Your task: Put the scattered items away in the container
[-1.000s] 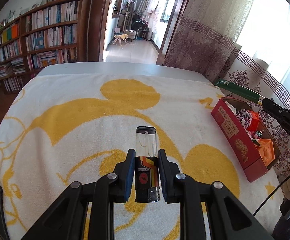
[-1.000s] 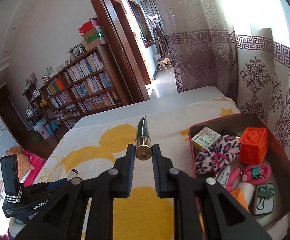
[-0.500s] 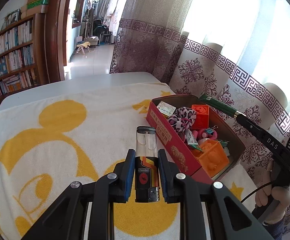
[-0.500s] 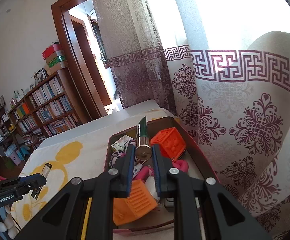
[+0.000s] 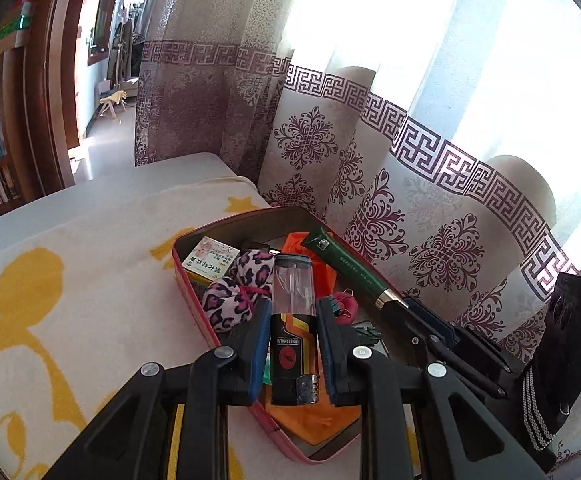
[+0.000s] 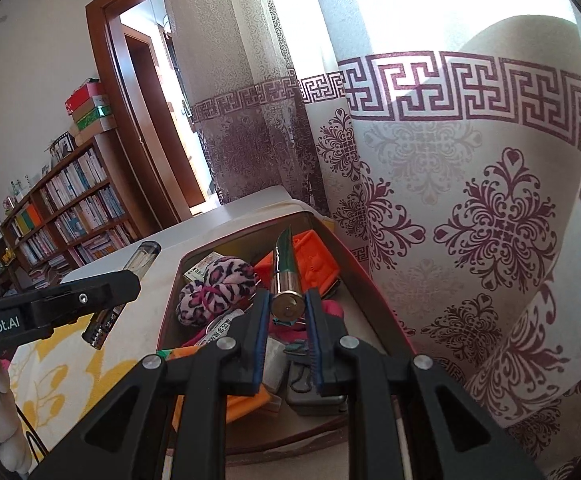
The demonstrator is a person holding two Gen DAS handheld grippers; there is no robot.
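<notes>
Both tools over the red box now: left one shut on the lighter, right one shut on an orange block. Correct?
Not quite. The right tool is shut on a green tube, as the right wrist view shows. The left tool grips the lighter, both over the red box.

The box (image 5: 194,236) is crowded: leopard scrunchie (image 5: 236,292), carton (image 5: 210,258), orange block (image 6: 314,256) and clips fill its floor, leaving little bare bottom. The curtain (image 5: 410,184) hangs close behind its far wall. The towel (image 5: 70,280) to its left lies open. The grippers seem near each other over the box.
</notes>
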